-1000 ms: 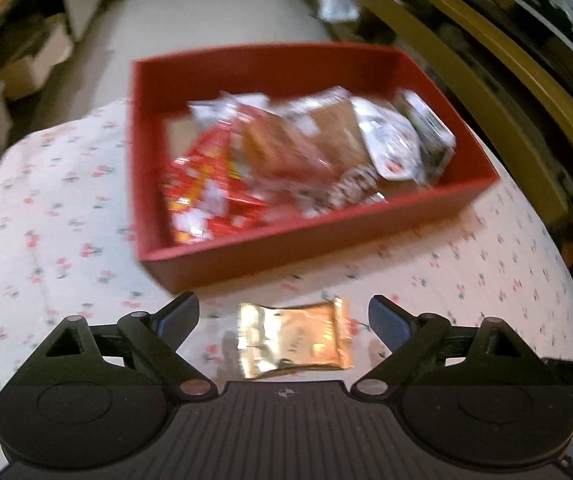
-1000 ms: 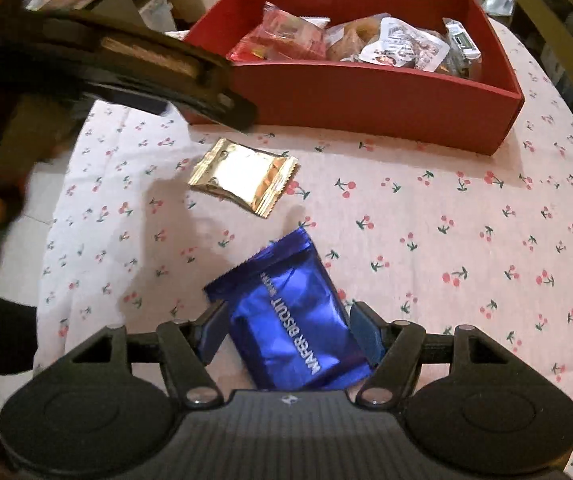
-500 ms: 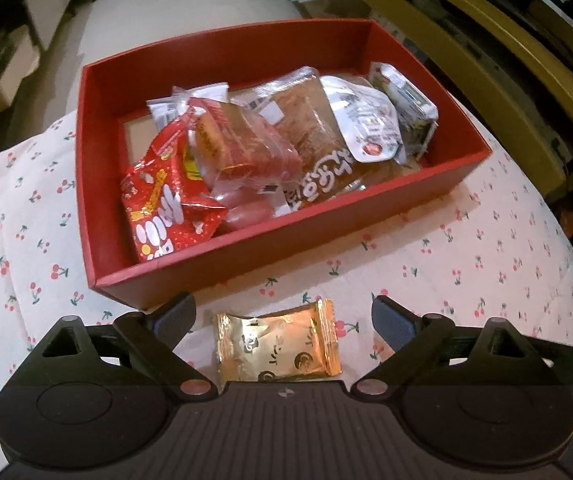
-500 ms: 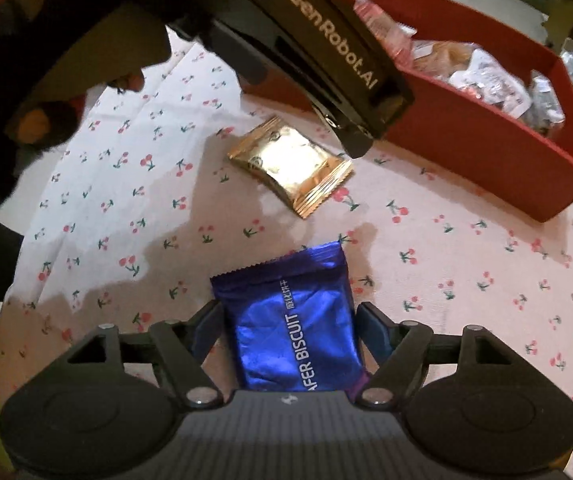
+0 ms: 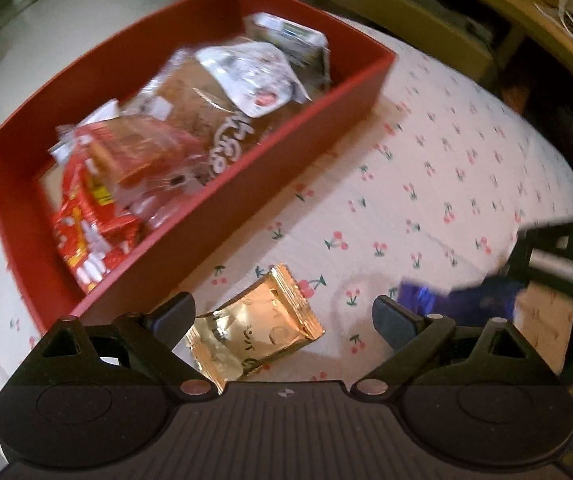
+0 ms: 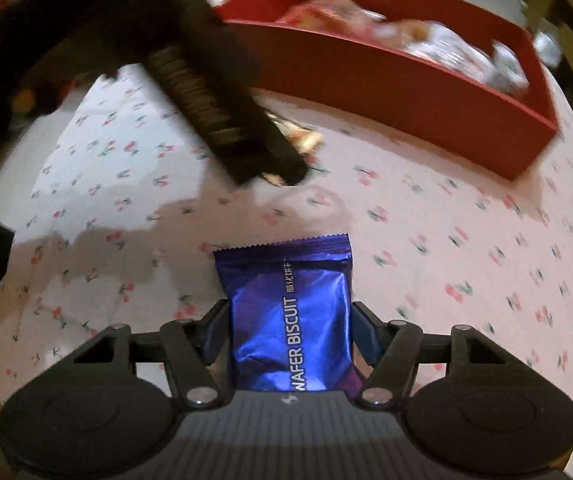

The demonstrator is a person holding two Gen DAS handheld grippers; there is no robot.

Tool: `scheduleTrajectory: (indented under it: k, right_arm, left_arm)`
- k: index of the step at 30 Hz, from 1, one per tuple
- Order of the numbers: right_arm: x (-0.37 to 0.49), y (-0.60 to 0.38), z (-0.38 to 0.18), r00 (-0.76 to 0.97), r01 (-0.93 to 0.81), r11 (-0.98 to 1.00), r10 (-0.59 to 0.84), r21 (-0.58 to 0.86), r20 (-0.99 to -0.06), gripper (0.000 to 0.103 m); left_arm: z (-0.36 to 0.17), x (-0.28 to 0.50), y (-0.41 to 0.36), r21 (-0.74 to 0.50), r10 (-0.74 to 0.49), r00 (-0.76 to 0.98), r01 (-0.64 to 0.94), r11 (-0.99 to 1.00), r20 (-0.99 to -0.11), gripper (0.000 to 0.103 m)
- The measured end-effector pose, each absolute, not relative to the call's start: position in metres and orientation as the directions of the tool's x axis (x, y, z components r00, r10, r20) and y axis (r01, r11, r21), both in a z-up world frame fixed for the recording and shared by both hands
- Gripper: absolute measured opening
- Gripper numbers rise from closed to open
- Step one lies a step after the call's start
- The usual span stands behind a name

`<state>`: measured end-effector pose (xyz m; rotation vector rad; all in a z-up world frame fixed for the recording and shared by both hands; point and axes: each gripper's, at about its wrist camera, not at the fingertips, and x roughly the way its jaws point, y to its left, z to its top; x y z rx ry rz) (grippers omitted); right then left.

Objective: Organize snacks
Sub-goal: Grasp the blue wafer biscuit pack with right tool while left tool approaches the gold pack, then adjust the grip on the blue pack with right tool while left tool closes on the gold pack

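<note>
A gold snack packet (image 5: 258, 332) lies on the cherry-print tablecloth between the fingers of my left gripper (image 5: 282, 310), which is open, its left fingertip almost at the packet. In the right wrist view that left gripper (image 6: 226, 120) is a dark bar covering most of the gold packet (image 6: 302, 140). My right gripper (image 6: 290, 320) has its jaws closing, and both pads meet the sides of a blue wafer biscuit packet (image 6: 290, 320), which also shows blurred in the left wrist view as the blue packet (image 5: 466, 300). The red box (image 5: 246, 184) holds several snack packs.
The red box (image 6: 406, 92) stands on the far side of the table, just beyond both packets. The cherry-print tablecloth (image 6: 466, 248) spreads to the right of the blue packet. A dark sleeve and hand (image 6: 26, 20) fill the upper left of the right wrist view.
The left gripper has rolled and dropped closer over the gold packet, which now lies slanted between its fingers. The right gripper's fingers have closed in onto the blue packet's sides.
</note>
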<state>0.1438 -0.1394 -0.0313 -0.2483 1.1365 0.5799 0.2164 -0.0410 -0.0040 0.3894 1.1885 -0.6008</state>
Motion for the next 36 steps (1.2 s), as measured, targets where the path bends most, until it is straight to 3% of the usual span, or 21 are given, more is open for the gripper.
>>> scheduleTrajectory:
  k: [6, 19, 24, 27, 31, 36]
  right_arm:
    - [0.149, -0.174, -0.031, 0.284, -0.451, 0.874, 0.333, 0.181, -0.899, 0.079]
    - [0.154, -0.176, -0.031, 0.267, -0.435, 0.876, 0.347, 0.209, -0.899, 0.08]
    - [0.153, -0.175, -0.03, 0.269, -0.43, 0.879, 0.34, 0.204, -0.901, 0.08]
    - [0.156, -0.174, -0.032, 0.265, -0.422, 0.881, 0.344, 0.212, -0.901, 0.08]
    - [0.157, -0.172, -0.032, 0.269, -0.425, 0.882, 0.337, 0.203, -0.902, 0.079]
    - [0.158, -0.168, -0.032, 0.281, -0.425, 0.886, 0.322, 0.183, -0.904, 0.08]
  left_arm:
    - [-0.016, 0.217, -0.043, -0.036, -0.255, 0.2, 0.717, 0.696, -0.946, 0.098]
    - [-0.036, 0.195, -0.054, 0.105, -0.172, 0.214, 0.866, 0.488, -0.962, 0.102]
    - [-0.04, 0.197, -0.055, 0.085, -0.172, 0.207, 0.839, 0.537, -0.963, 0.102]
    - [-0.041, 0.198, -0.047, 0.017, -0.188, 0.173, 0.778, 0.628, -0.967, 0.097]
    - [-0.038, 0.191, -0.049, 0.024, -0.167, 0.196, 0.716, 0.697, -0.966, 0.093]
    - [-0.039, 0.2, -0.054, 0.027, -0.151, 0.233, 0.619, 0.785, -0.961, 0.094]
